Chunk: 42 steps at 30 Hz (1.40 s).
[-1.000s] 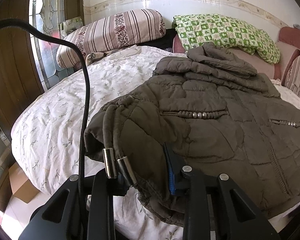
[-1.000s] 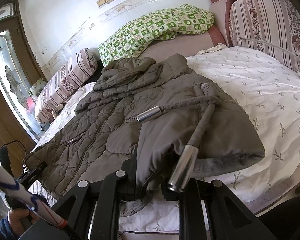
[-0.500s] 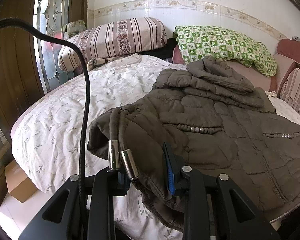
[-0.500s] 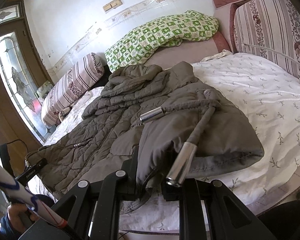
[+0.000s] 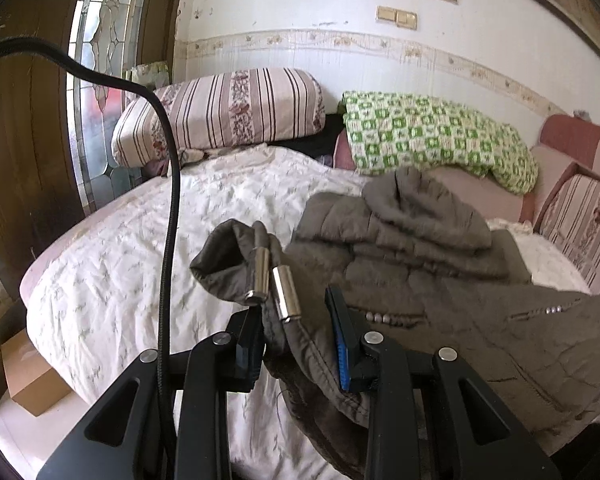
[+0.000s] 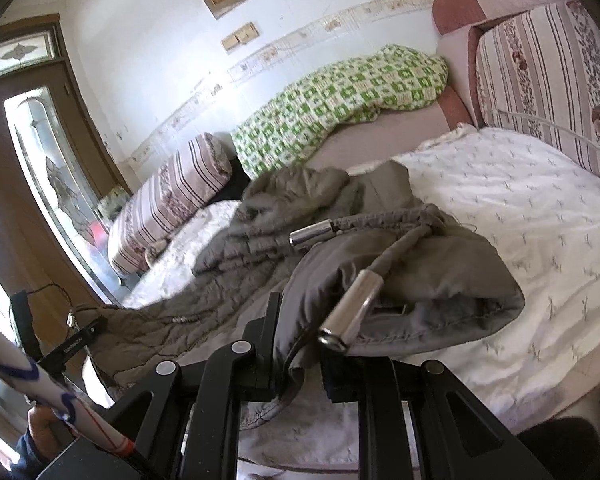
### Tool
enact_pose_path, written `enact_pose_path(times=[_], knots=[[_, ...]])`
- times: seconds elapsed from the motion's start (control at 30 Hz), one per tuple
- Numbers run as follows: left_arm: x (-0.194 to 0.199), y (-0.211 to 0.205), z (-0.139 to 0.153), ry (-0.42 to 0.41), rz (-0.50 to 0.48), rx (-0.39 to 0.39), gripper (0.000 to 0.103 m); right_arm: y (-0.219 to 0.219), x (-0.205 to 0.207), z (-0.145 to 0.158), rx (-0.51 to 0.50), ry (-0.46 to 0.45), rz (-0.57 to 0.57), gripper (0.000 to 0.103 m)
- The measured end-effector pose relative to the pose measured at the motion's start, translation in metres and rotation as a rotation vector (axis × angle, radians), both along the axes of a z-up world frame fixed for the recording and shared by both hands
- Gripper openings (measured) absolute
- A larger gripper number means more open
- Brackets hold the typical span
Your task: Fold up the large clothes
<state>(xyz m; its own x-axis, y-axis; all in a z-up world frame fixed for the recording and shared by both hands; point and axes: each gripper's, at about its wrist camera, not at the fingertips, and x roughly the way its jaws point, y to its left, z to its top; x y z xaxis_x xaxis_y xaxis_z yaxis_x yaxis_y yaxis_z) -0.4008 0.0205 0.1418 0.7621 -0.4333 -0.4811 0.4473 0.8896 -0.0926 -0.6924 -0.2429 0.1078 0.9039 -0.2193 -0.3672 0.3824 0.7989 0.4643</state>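
Olive quilted jacket (image 5: 440,280) on bed (image 5: 120,280), hem nearest, hood far; long axis runs away from both tongs; left tongs (image 5: 296,344) clenched on left hem corner; right tongs (image 6: 296,354) clenched on right corner; fold likely goes far, toward hood.
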Motion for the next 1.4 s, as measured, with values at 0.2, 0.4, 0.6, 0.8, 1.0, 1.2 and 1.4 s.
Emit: enact_pose_path(times=[0.2,0.4,0.6,0.8,1.0,1.2,1.4], knots=[[0.013,-0.012,0.030,0.000,-0.041,-0.019,0.027,-0.005,0.005,0.027,-0.037,-0.041,0.004,0.017],[0.043,-0.035,0.055,0.020,-0.058,-0.033,0.029,-0.020,0.025,0.050,-0.054,-0.069,0.004,0.017],[0.086,-0.064,0.083,0.024,-0.032,-0.056,0.034,-0.043,0.067,0.084,-0.059,-0.078,-0.022,0.017],[0.139,-0.103,0.105,0.040,-0.010,-0.056,0.040,-0.076,0.114,0.108,-0.033,-0.077,-0.039,0.017],[0.189,-0.142,0.129,-0.030,0.020,-0.028,0.067,-0.124,0.168,0.114,0.011,-0.048,-0.089,0.017],[0.234,-0.155,0.148,-0.021,0.071,-0.046,0.067,-0.171,0.228,0.109,0.046,0.016,-0.139,0.017],[0.256,-0.147,0.152,-0.023,0.086,-0.054,0.070,-0.215,0.279,0.091,0.103,0.090,-0.201,0.017]])
